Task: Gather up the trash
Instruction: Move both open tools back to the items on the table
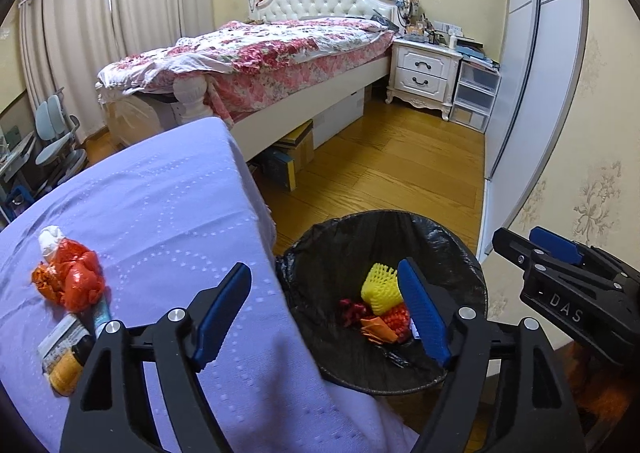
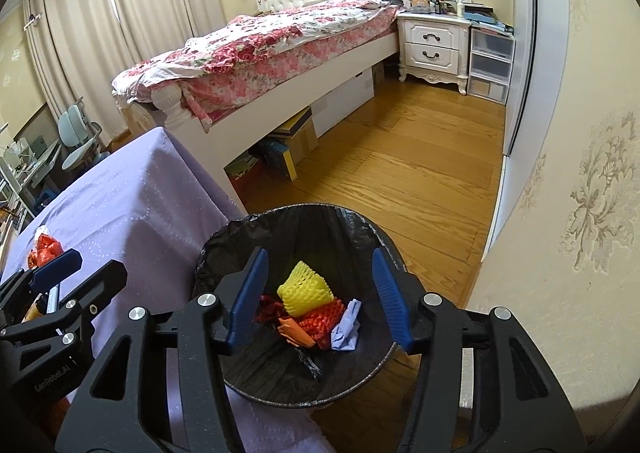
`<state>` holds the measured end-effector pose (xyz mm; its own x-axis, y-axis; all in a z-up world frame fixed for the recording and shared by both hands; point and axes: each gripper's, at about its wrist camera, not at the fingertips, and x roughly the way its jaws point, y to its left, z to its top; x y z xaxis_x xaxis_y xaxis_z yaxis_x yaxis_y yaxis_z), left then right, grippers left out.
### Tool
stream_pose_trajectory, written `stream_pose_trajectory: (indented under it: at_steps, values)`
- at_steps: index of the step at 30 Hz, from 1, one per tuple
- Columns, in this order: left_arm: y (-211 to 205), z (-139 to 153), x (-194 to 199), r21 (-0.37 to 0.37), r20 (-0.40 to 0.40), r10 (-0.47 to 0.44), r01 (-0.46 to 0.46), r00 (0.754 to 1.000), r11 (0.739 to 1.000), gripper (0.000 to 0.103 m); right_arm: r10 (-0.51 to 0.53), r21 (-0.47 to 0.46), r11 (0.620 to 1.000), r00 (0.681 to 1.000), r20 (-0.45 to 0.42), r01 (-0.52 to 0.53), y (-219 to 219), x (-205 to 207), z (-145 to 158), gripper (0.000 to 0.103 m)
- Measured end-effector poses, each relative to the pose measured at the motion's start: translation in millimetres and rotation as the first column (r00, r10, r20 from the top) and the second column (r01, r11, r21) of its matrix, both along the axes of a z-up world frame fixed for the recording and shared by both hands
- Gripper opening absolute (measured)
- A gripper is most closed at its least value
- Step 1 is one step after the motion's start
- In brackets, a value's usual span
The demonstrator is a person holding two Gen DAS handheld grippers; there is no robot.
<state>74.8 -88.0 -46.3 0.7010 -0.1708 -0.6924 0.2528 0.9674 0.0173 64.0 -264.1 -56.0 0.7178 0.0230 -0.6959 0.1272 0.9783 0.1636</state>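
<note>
Down beside the table, draped in a lilac cloth, stands a bin lined with a black bag, and both cameras look into it. The right gripper hangs over the bin's mouth, its blue-padded jaws spread wide with nothing between them. The left gripper straddles the table's edge and the bin's rim, its jaws likewise wide apart and empty.

Inside the bin lie a yellow foam net, a red foam net, an orange wrapper and a dark red scrap. Only the right wrist view shows the crumpled pale blue tissue touching the red net; in the left wrist view the left jaw's pad covers that spot.

Trash remaining on the table shows clearly only from the left wrist: a crumpled red plastic bag with a white wad at its top, and beside it a printed box, a yellow-orange container and a tube-like item partly hidden by the gripper frame. From the right wrist just the red bag peeks out behind the left gripper.

A bed with a floral quilt stands beyond on the wooden floor.
</note>
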Motion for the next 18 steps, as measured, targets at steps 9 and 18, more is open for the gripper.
stream_pose_trajectory:
  at_steps: [9, 18]
  values:
    - [44.2, 8.1, -17.7, 0.005, 0.018, 0.084, -0.084, 0.996, 0.996, 0.076, 0.079, 0.002, 0.997, 0.997, 0.002, -0.079, 35.2, -8.3, 6.3, 0.060]
    - [115.1, 8.4, -37.0, 0.013, 0.025, 0.229, -0.229, 0.973, 0.973, 0.076, 0.202, -0.005, 0.979, 0.979, -0.013, -0.202, 88.5, -16.2, 7.3, 0.060]
